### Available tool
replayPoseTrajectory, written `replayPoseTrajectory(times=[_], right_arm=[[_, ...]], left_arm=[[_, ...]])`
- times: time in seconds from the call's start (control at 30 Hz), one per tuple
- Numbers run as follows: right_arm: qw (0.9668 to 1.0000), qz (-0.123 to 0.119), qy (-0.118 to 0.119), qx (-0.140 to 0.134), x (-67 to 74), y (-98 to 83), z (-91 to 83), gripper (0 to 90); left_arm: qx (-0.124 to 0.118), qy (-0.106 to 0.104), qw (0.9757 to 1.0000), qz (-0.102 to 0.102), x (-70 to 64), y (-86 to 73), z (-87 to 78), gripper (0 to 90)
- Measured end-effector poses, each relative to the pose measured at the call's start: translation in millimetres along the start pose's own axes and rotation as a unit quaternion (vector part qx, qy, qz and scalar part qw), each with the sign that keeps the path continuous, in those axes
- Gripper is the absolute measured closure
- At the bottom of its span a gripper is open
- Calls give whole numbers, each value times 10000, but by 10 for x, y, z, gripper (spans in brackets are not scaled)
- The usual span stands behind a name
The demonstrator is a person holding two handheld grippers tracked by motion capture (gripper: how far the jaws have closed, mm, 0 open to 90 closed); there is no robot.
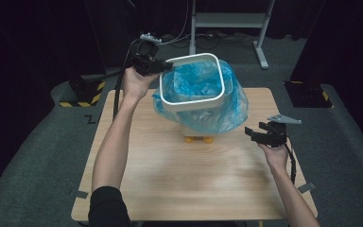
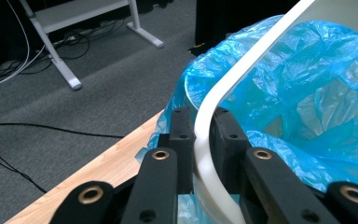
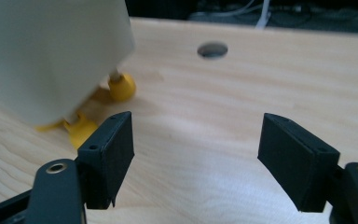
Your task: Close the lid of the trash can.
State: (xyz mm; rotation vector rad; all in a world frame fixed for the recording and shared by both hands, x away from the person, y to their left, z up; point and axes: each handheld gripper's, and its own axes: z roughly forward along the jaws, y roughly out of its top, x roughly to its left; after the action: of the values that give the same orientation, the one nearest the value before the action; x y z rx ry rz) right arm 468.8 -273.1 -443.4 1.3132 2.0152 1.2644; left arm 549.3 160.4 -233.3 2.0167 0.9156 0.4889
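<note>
Bin (image 1: 189,124) mid-table (image 1: 170,189); bag (image 1: 231,106) in bin; ring (image 1: 192,100) atop bag

Your left gripper (image 1: 166,66) is matt black, with a thick black cable trailing from its body down beside your forearm. Seen up close, its two jaws are blocky black bars on linked arms, each link carrying a brass-ringed pivot hole and small dark screw holes. Your right gripper (image 1: 254,134) is black too, topped by a grey three-cornered plate, its cable hanging below your wrist. Its pads (image 3: 114,154) are flat, rectangular and black. You wear a black sleeve (image 1: 106,205) on your left upper arm.
</note>
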Motion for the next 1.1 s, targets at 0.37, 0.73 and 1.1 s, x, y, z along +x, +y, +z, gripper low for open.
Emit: replayPoseTrajectory(times=[0.37,0.73,1.1], right_arm=[[9965,-270,442,-652,131,534,-383,407],[9901,-633,678,-1057,265,1111,-598,551],[9848,-916,851,-1202,494,1754,-537,584]], left_arm=[[79,10,10000,20,-4,43,65,800],[131,-2,9999,12,-22,75,122,800],[255,78,9996,45,-22,129,171,801]])
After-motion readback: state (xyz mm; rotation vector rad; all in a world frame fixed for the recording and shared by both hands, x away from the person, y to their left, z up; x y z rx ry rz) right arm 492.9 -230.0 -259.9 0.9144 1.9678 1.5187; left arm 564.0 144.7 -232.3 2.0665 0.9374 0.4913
